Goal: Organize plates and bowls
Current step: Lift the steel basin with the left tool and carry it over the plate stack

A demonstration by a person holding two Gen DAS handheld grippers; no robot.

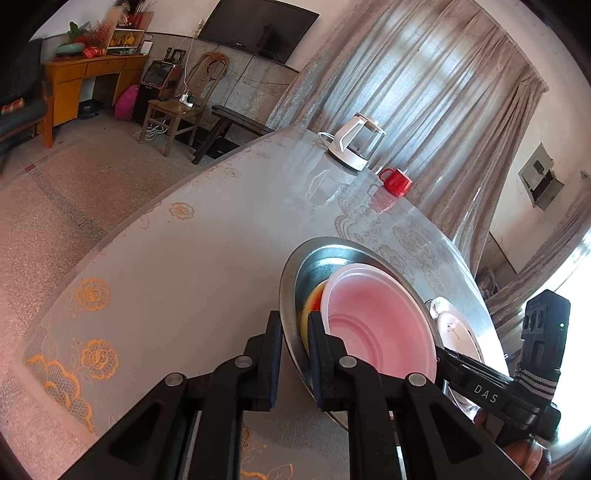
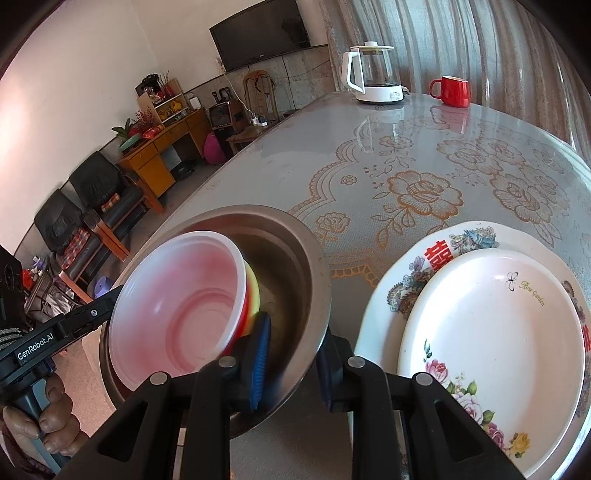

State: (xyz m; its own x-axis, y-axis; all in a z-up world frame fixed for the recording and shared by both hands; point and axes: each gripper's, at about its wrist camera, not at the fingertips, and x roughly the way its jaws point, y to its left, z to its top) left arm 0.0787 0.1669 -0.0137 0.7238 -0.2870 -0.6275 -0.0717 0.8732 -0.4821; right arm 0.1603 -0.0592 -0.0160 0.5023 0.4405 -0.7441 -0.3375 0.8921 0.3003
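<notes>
The steel bowl is gripped from both sides, tilted up off the table. Its rim is clamped between the pads of the left gripper, the fingers nearly together on the thin metal. On the opposite rim the right gripper is clamped too, one pad inside the bowl, one outside.

Nested inside are a pink bowl and, under it, a yellow bowl with a red edge showing. So the bowls look gathered into one stack already. Just beside it, the plates are stacked as well: a white plate is set on a flowered plate, both flat on the table. What is left, by the look of it, is setting the bowl stack down in its place; where that place is cannot be told.

The table is covered with a grey lace-patterned cloth under a glossy clear sheet, so sliding is likely. At the far end a kettle and a red mug are seen, well apart from the dishes. Beyond, a curtain, a wall television, a wooden desk and dark chairs are visible.
</notes>
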